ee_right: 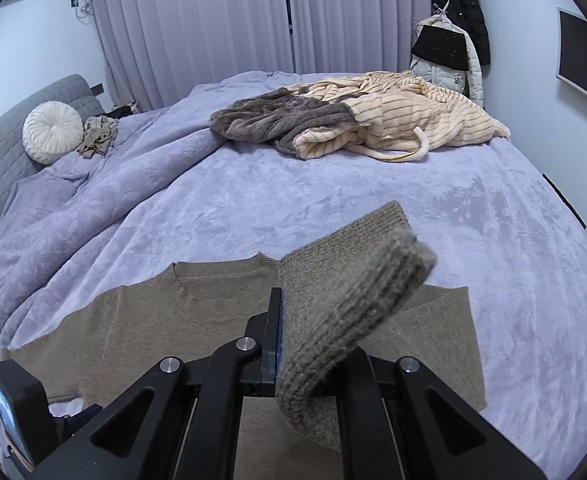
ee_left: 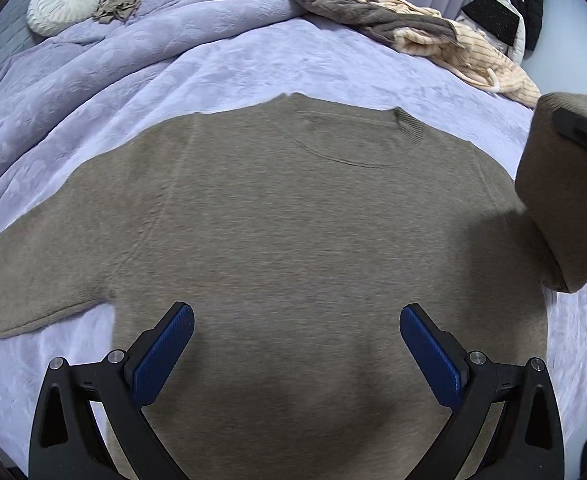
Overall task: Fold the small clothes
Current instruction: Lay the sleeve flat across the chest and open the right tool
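A taupe knit sweater (ee_left: pixel 285 216) lies flat on the lavender bedspread (ee_left: pixel 253 68), neck away from me. Its left sleeve (ee_left: pixel 33 288) stretches out to the left. My left gripper (ee_left: pixel 296 332) is open and empty, hovering over the sweater's lower body. My right gripper (ee_right: pixel 293 332) is shut on the ribbed cuff of the right sleeve (ee_right: pixel 345 312) and holds it lifted above the sweater body (ee_right: pixel 165 320). That lifted sleeve also shows at the right edge of the left wrist view (ee_left: pixel 561 200), with the right gripper's finger (ee_left: pixel 585 130) on it.
A heap of cream striped and grey fuzzy clothes (ee_right: pixel 357 120) lies at the far side of the bed. A round white cushion (ee_right: pixel 52 132) and a small beige garment (ee_right: pixel 98 135) sit by the grey headboard. Coats (ee_right: pixel 453 40) hang by the curtains.
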Motion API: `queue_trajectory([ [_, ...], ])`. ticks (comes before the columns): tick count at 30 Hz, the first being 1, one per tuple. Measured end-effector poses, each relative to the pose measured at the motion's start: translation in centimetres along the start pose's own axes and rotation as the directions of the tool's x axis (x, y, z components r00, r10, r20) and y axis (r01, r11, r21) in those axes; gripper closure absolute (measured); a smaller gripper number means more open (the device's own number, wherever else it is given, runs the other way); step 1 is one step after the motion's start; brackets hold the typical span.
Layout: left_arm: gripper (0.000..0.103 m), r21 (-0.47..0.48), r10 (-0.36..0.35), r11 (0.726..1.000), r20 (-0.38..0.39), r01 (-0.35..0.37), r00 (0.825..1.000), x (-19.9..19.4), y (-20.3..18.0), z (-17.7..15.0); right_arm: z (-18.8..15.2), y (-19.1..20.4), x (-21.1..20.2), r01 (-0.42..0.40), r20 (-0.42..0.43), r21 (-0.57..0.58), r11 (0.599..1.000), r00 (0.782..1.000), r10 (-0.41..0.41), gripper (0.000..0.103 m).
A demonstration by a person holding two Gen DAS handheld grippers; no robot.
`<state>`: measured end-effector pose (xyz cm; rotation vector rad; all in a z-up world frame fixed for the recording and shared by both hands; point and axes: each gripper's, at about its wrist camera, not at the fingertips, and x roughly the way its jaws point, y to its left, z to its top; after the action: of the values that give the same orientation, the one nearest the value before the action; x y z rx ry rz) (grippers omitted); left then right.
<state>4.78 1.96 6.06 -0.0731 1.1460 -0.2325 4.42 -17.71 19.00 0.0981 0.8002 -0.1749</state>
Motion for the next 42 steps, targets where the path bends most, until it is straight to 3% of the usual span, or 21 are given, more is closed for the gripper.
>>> queue_trajectory([
  [12,0.000,-0.127,0.017,0.992,-0.007,-0.017,1.000,0.1,7.4,-2.1,-4.0,10.8,7.4,-0.024,-0.137,-0.137,0.990,0.991,0.005,0.098],
  [20,0.000,-0.181,0.025,0.983,-0.007,-0.026,1.000,0.0,10.0,-3.5,-5.9,15.1,10.2,-0.040,-0.196,-0.196,0.980,0.981,0.001,0.098],
  [24,0.000,-0.216,0.027,0.976,0.002,-0.026,1.000,-0.2,11.2,-3.9,-6.7,16.2,11.2,-0.090,-0.236,-0.214,0.973,0.971,0.038,0.093],
  [25,0.000,-0.226,0.026,0.974,0.003,-0.025,1.000,-0.3,11.6,-4.1,-6.9,16.5,11.3,-0.129,-0.256,-0.214,0.968,0.964,0.072,0.089],
  [27,0.000,-0.245,0.027,0.969,0.003,-0.026,1.000,-0.6,12.0,-4.2,-6.8,17.1,11.2,-0.197,-0.282,-0.219,0.956,0.950,0.131,0.071],
  [29,0.000,-0.255,0.029,0.967,0.007,-0.026,1.000,-0.9,12.2,-4.4,-6.3,17.2,9.9,-0.237,-0.261,-0.234,0.943,0.950,0.174,0.041],
  [32,0.000,-0.252,0.025,0.968,0.013,-0.021,1.000,-1.3,11.6,-3.9,-4.9,15.8,6.9,-0.276,-0.196,-0.234,0.932,0.953,0.233,0.036],
  [34,0.000,-0.223,0.023,0.975,0.011,-0.020,1.000,-1.2,10.2,-3.2,-4.1,13.5,5.4,-0.250,-0.154,-0.231,0.940,0.963,0.219,0.032],
  [36,0.000,-0.183,0.011,0.983,0.010,-0.009,1.000,-0.9,8.1,-2.2,-3.7,10.2,4.8,-0.179,-0.122,-0.217,0.960,0.980,0.155,0.025],
  [38,0.000,-0.123,0.009,0.992,0.010,-0.008,1.000,-0.2,5.4,-1.0,-3.8,6.1,5.2,-0.074,-0.118,-0.204,0.976,0.992,0.050,0.025],
  [40,0.000,-0.061,-0.022,0.998,0.011,0.023,1.000,0.7,2.4,0.3,-4.4,2.1,6.4,0.017,-0.155,-0.180,0.983,0.987,-0.045,0.025],
  [42,0.000,-0.012,-0.026,1.000,-0.005,0.026,1.000,2.3,-0.1,1.4,-5.2,-1.0,7.5,0.040,-0.198,-0.132,0.990,0.978,-0.066,0.025],
])
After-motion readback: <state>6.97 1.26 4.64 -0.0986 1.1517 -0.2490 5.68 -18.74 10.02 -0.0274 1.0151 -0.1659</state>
